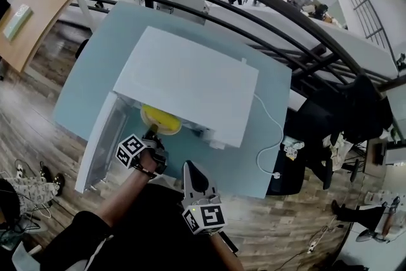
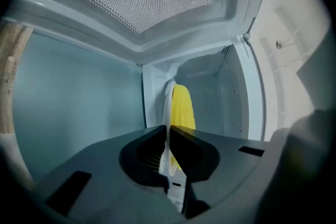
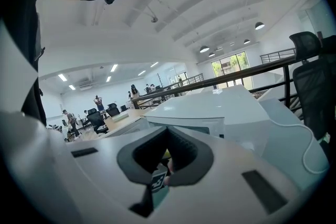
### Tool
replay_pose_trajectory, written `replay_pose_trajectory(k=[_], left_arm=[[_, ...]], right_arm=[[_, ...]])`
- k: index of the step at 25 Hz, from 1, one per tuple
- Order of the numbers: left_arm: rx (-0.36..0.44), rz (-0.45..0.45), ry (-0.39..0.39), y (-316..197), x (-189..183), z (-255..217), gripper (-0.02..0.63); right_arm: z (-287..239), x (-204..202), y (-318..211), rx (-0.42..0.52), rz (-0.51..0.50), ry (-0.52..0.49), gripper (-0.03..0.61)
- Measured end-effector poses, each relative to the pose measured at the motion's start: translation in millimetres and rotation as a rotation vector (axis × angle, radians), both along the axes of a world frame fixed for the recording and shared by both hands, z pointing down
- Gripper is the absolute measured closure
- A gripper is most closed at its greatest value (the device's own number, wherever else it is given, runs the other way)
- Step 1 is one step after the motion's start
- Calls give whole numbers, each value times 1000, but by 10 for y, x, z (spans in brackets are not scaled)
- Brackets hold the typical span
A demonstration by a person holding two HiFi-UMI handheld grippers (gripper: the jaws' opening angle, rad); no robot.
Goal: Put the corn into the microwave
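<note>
A yellow corn cob (image 1: 160, 118) lies on a pale plate at the mouth of the white microwave (image 1: 190, 82), whose door (image 1: 98, 143) stands swung open to the left. My left gripper (image 1: 152, 134) is shut on the plate's near rim. In the left gripper view the plate (image 2: 167, 102) shows edge-on between the jaws of the left gripper (image 2: 169, 127), with the corn (image 2: 182, 107) behind it inside the microwave's cavity. My right gripper (image 1: 190, 167) hangs back near the table's front edge, shut and empty. The right gripper (image 3: 168, 129) points toward the microwave (image 3: 210, 110).
The microwave sits on a light blue table (image 1: 254, 162). Its white cable (image 1: 269, 136) runs off to the right, toward a black chair (image 1: 317, 130). A dark railing (image 1: 266, 3) curves behind the table. A wooden desk (image 1: 38, 16) stands far left.
</note>
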State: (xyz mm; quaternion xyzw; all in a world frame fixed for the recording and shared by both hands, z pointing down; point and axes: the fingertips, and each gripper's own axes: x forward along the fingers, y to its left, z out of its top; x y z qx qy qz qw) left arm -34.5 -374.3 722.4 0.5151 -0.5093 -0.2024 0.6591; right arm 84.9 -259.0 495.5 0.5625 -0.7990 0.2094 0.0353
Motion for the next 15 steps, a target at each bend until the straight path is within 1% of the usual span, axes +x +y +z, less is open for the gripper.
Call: replay_pose_trajectory(k=[5,15], left_arm=[[-10,-28,-14,-144,17,92,594],[-41,-72,-42,-249,14,220,594]], right_arm=[[31,47,-10,-4,16,7,569],[108,-31,-38,-23,-13,1,569]])
